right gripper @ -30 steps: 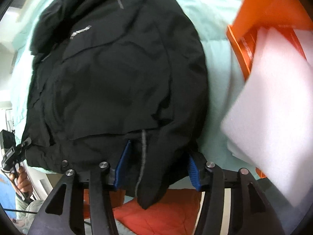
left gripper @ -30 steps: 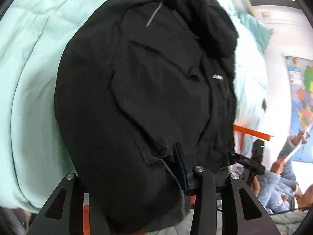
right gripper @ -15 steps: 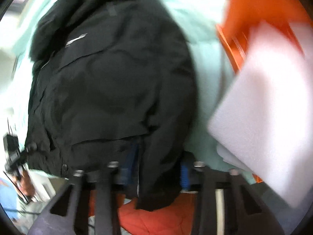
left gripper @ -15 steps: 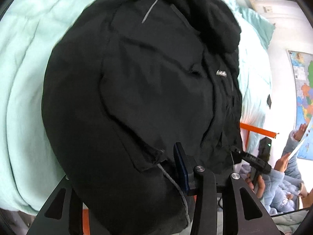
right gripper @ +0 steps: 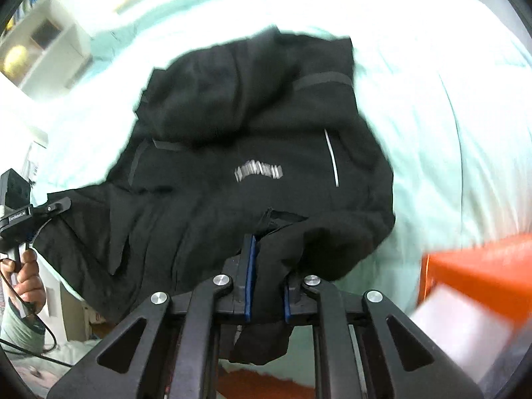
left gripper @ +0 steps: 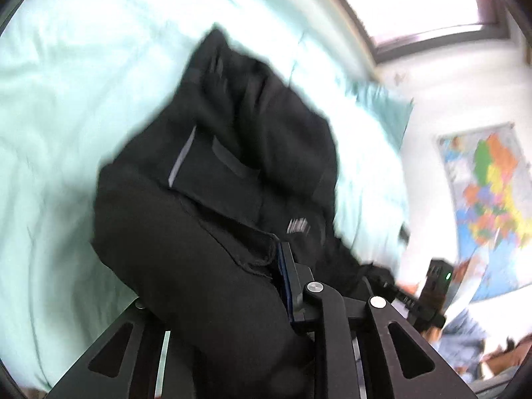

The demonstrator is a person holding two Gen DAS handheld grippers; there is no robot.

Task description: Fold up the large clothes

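In the left wrist view, the left gripper point(left gripper: 266, 286) pointed down at a slant over the bed, and its jaws were closing with the hem of the black jacket point(left gripper: 232, 173) between them; the blue pad of the one visible finger pressed on a fold of cloth, while the other finger was hidden under the fabric. The jacket hung from this grip and its upper part lay on the pale green bedsheet point(left gripper: 66, 99), which had much free space on the left and above. On the right the bed ended near a white wall with a coloured map point(left gripper: 488, 199), and a window point(left gripper: 415, 0) was at the top. The jacket cloth looked matte and thick, with a thin grey stripe and a small light logo; the picture was blurred. In the right wrist view, the right gripper point(right gripper: 267, 286) pointed more steeply down, and its jaws were closing on a bunch of the same jacket's lower edge, with both blue pads against the cloth and a tail of it hanging below. The jacket was spread in soft folds on the bedsheet, with wide free sheet on the right. An orange box point(right gripper: 482, 272) stood near the right edge, and at the left edge a person's hand point(right gripper: 26, 279) held the other gripper's handle.
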